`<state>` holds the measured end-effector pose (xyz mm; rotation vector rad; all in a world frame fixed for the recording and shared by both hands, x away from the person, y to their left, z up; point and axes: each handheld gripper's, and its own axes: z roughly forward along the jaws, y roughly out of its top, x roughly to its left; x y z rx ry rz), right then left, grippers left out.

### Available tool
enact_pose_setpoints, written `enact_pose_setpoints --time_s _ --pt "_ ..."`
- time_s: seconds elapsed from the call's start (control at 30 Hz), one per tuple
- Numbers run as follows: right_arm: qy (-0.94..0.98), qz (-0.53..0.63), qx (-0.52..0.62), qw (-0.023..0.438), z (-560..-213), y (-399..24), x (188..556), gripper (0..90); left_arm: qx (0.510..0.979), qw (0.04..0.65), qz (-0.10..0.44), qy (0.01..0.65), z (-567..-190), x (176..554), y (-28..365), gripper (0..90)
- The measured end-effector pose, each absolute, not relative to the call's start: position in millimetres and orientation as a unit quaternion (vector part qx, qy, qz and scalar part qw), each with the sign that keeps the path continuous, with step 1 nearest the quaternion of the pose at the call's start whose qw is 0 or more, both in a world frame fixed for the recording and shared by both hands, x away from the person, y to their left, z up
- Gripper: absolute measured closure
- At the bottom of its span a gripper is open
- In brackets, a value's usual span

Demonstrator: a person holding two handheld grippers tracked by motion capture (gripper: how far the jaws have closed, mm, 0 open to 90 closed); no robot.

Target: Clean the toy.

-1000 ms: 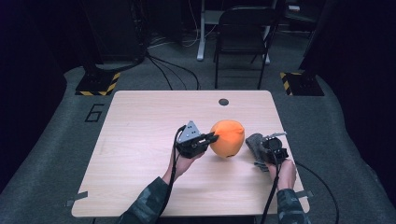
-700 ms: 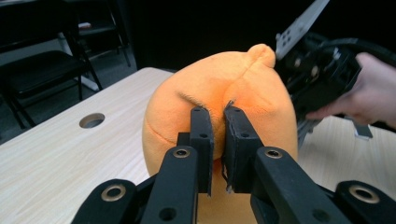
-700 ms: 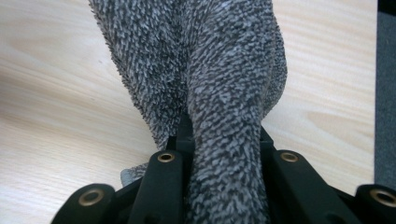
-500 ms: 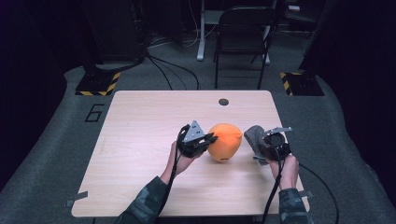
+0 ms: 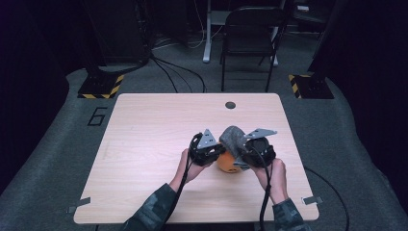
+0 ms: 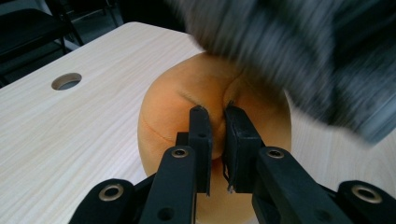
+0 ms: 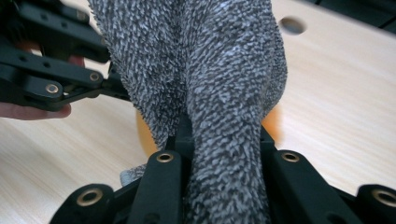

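Observation:
An orange soft ball rests on the wooden table, near the front middle. My left gripper is shut on a pinched fold of the orange ball's skin; my left gripper's jaws stand almost together. My right gripper is shut on a grey fuzzy cloth, lifted over the ball's right side and top. In the right gripper view the cloth drapes over my right gripper and hides most of the ball. The cloth is blurred in the left gripper view.
A round cable hole sits near the table's far edge. A black folding chair stands behind the table. Bare tabletop spreads to the left and beyond the ball. Hazard-striped floor blocks lie at the far corners.
My right gripper has risen and swung left with the grey cloth, from beside the ball to over it. The left gripper has stayed on the ball.

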<state>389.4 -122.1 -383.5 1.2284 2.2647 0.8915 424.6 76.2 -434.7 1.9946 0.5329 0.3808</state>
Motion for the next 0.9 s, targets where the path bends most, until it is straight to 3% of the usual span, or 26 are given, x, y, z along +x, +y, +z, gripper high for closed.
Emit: enact_pose_setpoints --time_s 0.17,0.43,0.53,0.67,0.9 --pt "0.816 0.297 0.445 0.219 -399 -116 396 73.2 0.83 0.488 0.16 0.216 -439 425 75 82.0" --pt "0.794 0.292 0.483 0.226 -406 -145 409 73.2 0.832 0.488 0.153 0.214 -441 425 75 82.0" --pt "0.784 0.267 0.499 0.255 -410 -157 413 73.4 0.831 0.49 0.152 0.215 -441 424 74 82.0" --pt "0.774 0.258 0.527 0.238 -421 -178 420 73.2 0.83 0.492 0.149 0.216 -441 424 75 81.9" --pt "0.779 0.317 0.484 0.24 -385 -160 401 73.0 0.83 0.492 0.149 0.216 -441 424 75 81.8"
